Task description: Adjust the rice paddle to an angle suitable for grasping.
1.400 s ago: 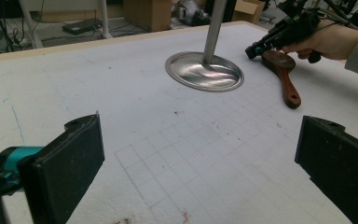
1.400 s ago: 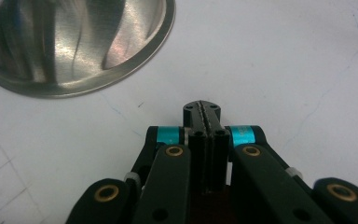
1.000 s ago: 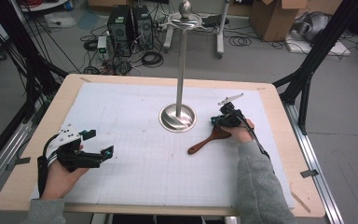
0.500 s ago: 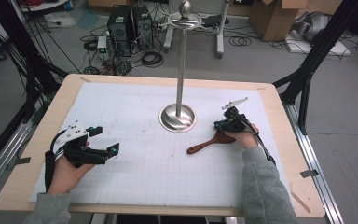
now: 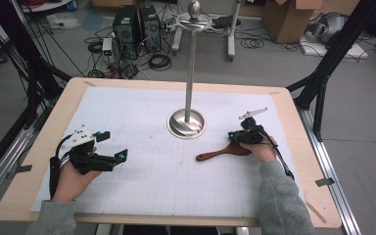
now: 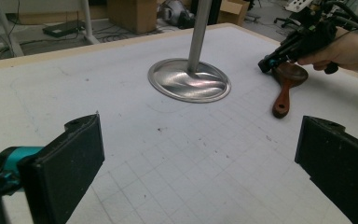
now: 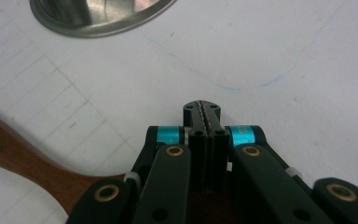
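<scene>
Work in hand: we judge that we are about to pick up the wooden spoon (image 5: 223,152) with our right tool (image 5: 241,136).
Right tool: its 2 jaws are pressed flat together with nothing between them; it hovers right above the spoon's broad end, tips pointing toward the metal stand base (image 5: 186,123).
Spoon's place: flat on the bench (image 5: 142,196), its bowl directly beneath the right tool (image 7: 204,114) and its handle (image 7: 23,161) running out to the tool's left in the right gripper view. We cannot tell whether the tool touches the wood.
Left tool: our left tool (image 5: 108,146) has its 2 jaws spread wide and holds nothing; it rests well away, with spoon (image 6: 286,86) and stand base (image 6: 189,80) far ahead of its pads (image 6: 70,161).
Stand: a tall pole (image 5: 191,68) rises from the base, just ahead of the right tool.
Risk 1: with jaws together, pressing down would only push the spoon, which may skid on the smooth paper.
Risk 2: a pinch on the shallow, rounded bowl could slip off, since little edge stands proud of the bench.
Risk 3: lifting by the bowl leaves the long handle hanging, so the spoon may swing or twist in the pads.
Risk 4: a forward sweep could knock the handle against the stand base.
</scene>
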`<action>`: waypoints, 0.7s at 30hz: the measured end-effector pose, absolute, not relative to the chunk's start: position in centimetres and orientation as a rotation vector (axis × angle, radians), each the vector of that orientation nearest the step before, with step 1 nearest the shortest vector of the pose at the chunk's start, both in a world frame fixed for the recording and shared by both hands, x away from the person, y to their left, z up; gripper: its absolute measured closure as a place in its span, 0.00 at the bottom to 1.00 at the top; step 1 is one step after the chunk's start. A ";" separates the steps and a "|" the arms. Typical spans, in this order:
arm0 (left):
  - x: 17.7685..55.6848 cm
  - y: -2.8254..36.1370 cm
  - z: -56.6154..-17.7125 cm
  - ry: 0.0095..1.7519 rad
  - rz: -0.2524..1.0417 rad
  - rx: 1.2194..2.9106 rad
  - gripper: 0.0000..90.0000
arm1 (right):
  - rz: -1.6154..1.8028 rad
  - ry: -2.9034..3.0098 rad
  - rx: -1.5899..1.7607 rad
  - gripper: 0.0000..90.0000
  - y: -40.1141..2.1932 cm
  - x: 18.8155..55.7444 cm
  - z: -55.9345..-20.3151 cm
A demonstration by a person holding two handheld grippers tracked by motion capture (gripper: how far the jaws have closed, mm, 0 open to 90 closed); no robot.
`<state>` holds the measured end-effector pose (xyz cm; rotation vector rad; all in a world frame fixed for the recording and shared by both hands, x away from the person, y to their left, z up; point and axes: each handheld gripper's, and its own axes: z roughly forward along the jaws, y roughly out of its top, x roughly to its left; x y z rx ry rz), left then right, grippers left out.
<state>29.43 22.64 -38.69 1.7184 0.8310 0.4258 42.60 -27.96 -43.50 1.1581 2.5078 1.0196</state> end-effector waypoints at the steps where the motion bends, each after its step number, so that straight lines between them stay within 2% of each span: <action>1: 29.5 22.6 -38.7 0.831 0.422 1.718 0.02 | 1.007 2.510 1.161 1.00 -27.9 42.4 -43.4; 14: 29.5 22.5 -38.8 0.834 0.422 1.728 0.02 | 1.044 2.472 1.209 1.00 -28.8 40.4 -43.7; 21: 29.8 22.4 -38.7 0.828 0.420 1.727 0.02 | 0.946 2.473 1.178 1.00 -28.2 39.3 -43.3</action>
